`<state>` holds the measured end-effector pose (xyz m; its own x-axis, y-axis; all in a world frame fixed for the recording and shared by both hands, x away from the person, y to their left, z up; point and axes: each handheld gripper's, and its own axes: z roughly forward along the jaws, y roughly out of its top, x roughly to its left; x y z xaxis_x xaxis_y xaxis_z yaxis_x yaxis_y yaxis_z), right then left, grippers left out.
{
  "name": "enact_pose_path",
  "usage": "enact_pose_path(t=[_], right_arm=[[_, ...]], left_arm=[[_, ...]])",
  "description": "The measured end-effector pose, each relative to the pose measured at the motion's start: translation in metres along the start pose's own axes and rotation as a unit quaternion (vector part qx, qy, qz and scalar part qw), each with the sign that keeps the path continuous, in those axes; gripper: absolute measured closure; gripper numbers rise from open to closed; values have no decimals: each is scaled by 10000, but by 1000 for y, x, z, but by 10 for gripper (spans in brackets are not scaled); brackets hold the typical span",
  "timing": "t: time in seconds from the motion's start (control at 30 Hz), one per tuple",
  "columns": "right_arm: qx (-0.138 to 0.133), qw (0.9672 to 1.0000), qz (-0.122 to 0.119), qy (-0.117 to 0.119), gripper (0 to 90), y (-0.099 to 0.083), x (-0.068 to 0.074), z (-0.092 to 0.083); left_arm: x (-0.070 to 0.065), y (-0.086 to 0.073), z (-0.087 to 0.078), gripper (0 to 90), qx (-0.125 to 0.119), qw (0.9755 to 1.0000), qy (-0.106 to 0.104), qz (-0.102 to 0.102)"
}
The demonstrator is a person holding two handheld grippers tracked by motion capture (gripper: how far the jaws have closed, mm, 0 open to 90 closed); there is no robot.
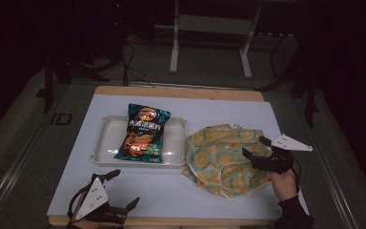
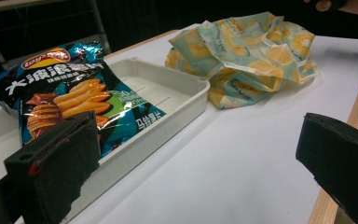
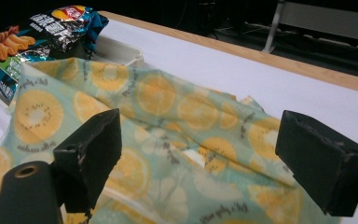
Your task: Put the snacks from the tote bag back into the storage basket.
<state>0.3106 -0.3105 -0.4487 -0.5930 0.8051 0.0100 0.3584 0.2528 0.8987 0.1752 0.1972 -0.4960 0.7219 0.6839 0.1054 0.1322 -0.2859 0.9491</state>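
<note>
- Left gripper (image 1: 117, 190) low at the near left edge of the table (image 1: 171, 195) — jaws wide apart, holding nothing.
- Chip bag (image 1: 144, 133) lying flat in the white tray (image 1: 106, 143), a bit past that gripper.
- Fruit-print cloth bag (image 1: 219, 160) crumpled just right of the tray, maybe touching its corner — hard to tell.
- Right gripper (image 1: 256, 148) over the cloth bag's right side, jaws wide open, gripping nothing yet.
- Likely step: reaching for the cloth bag. Next: lower, pinch one edge, lift to open it.
</note>
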Motion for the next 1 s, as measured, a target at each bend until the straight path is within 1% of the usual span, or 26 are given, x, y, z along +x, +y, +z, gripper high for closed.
enact_pose_path(t=[0.07, 0.13, 0.2, 0.27, 0.33, 0.47, 0.53, 0.6, 0.63, 0.7, 0.77, 0.83, 1.0], right_arm=[[11, 10000, 23, -24, 143, -4, 0, -3], [-42, 9998, -76, -164, 143, -7, 1, -5], [-9, 9996, -108, -254, 143, -9, 0, -7], [-53, 9997, -38, -255, 143, -11, 0, -9], [-52, 9995, -37, -323, 143, -15, 1, -11], [-109, 9992, 65, -392, 143, -21, 3, -16], [-164, 9990, 100, -401, 143, -23, 3, -19], [-220, 9989, 61, -419, 140, -26, 4, -22], [-293, 9986, 62, -438, 140, -28, 5, -24], [-338, 9981, 94, -499, 140, -32, 7, -27], [-453, 9971, 43, -617, 139, -35, 10, -31], [-521, 9965, 72, -651, 138, -37, 12, -33], [-626, 9958, 114, -652, 139, -42, 12, -36]], left_arm=[[0, 0, 0, 2, 4, 10000, -2, -1], [0, 0, 0, 2, -8, 10000, 3, -13], [1, 0, 0, 2, -12, 10000, 6, -18], [0, 0, 0, 2, -10, 10000, 10, -15], [0, 0, 0, 2, -15, 10000, 10, -18], [1, 0, 0, 2, -12, 10000, 4, -23], [1, 0, -1, 2, -11, 10000, 2, -18], [1, 0, -1, 2, 0, 10000, 9, -21], [1, -1, -1, 2, -3, 10000, 9, -22], [1, -1, -1, 2, -6, 10000, 6, -17], [1, -1, -1, 2, 4, 10000, 7, -6], [1, -1, -1, 2, 3, 10000, 1, -11], [2, -1, -1, 2, 0, 10000, 3, -23]])
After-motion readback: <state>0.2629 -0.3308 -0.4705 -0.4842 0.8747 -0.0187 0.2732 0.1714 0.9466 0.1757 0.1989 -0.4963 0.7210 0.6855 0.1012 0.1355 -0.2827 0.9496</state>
